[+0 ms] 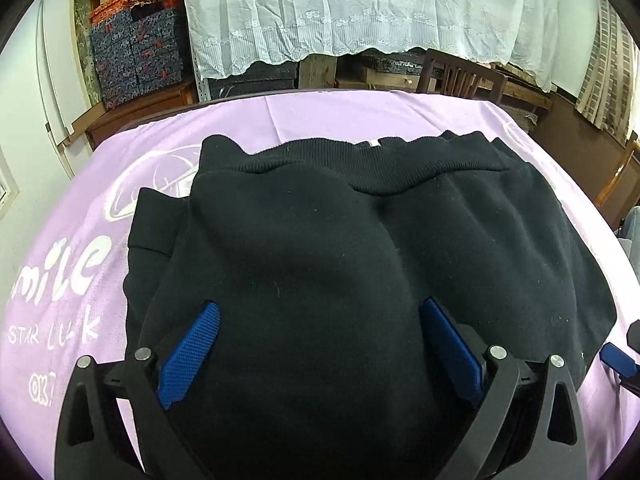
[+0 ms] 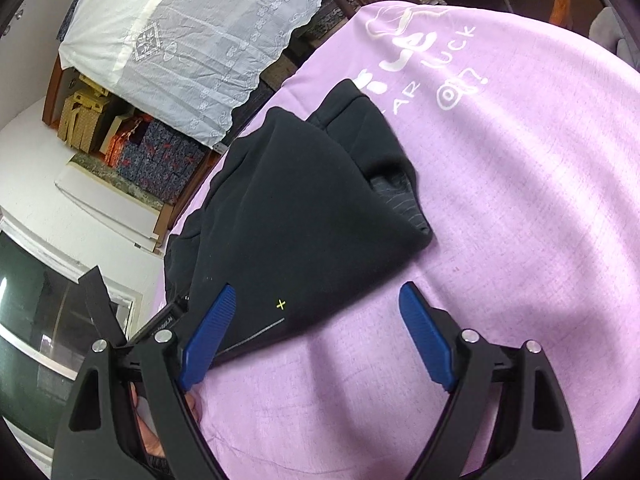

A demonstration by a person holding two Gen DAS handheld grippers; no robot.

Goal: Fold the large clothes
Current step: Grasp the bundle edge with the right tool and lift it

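A black sweatshirt (image 1: 340,240) lies folded on the purple cloth (image 1: 72,248) that covers the table, with its ribbed hem (image 1: 380,164) at the far side. My left gripper (image 1: 320,304) hovers over the near part of the sweatshirt, jaws wide apart, and black fabric fills the space below and between the pads (image 1: 192,348). In the right wrist view the sweatshirt (image 2: 304,208) is a dark wedge with a small yellow cross mark. My right gripper (image 2: 316,287) stands open at its near edge. One of its fingers (image 2: 208,336) is over the fabric, the other over bare cloth.
The purple cloth (image 2: 500,200) has white print reading "smile" and "star luck". Behind the table hang a white lace cover (image 1: 360,12), patterned boxes (image 1: 136,56) and a wooden chair (image 1: 460,74). A blue pad of the right gripper (image 1: 618,356) shows at the right edge.
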